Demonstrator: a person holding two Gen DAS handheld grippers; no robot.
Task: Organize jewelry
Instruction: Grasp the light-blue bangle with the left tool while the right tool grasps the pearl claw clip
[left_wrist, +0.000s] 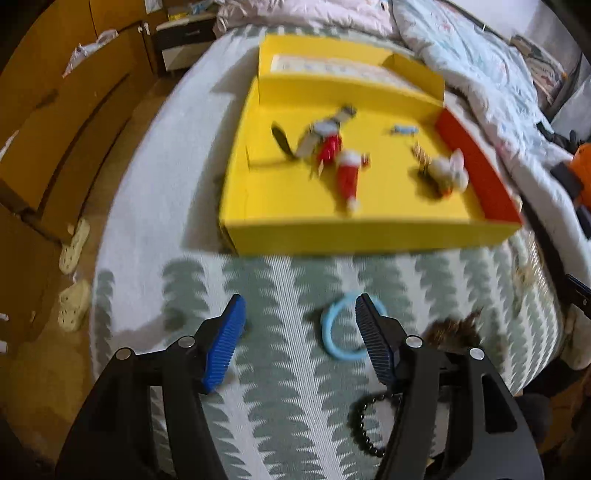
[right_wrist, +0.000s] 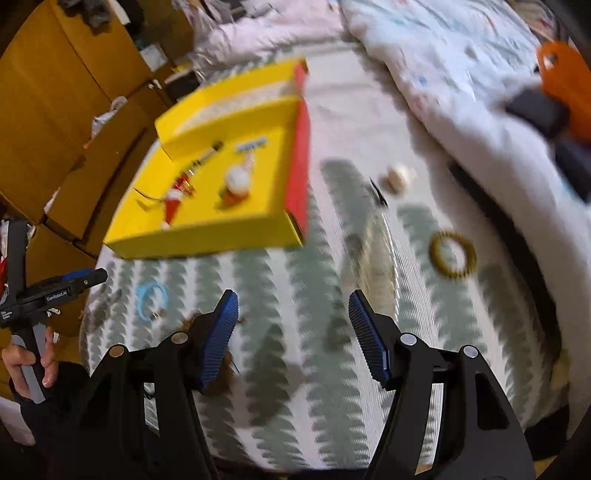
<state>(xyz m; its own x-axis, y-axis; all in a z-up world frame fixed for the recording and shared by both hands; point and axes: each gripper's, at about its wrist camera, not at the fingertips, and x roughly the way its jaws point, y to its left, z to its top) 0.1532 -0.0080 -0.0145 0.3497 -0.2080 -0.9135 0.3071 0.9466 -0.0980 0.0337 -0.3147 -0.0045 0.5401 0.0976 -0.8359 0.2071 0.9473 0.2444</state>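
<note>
Both grippers (left_wrist: 299, 306) (right_wrist: 291, 302) released and empty, red hair clip (left_wrist: 348, 177) lengthwise toward yellow box's (left_wrist: 332, 232) near wall

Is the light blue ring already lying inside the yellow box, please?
No, the light blue ring lies on the patterned bed cover, in front of the yellow box and outside its near wall.

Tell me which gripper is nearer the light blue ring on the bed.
Left. The left gripper hangs right over the light blue ring, one finger overlapping it; the right gripper hangs further along the bed.
</note>
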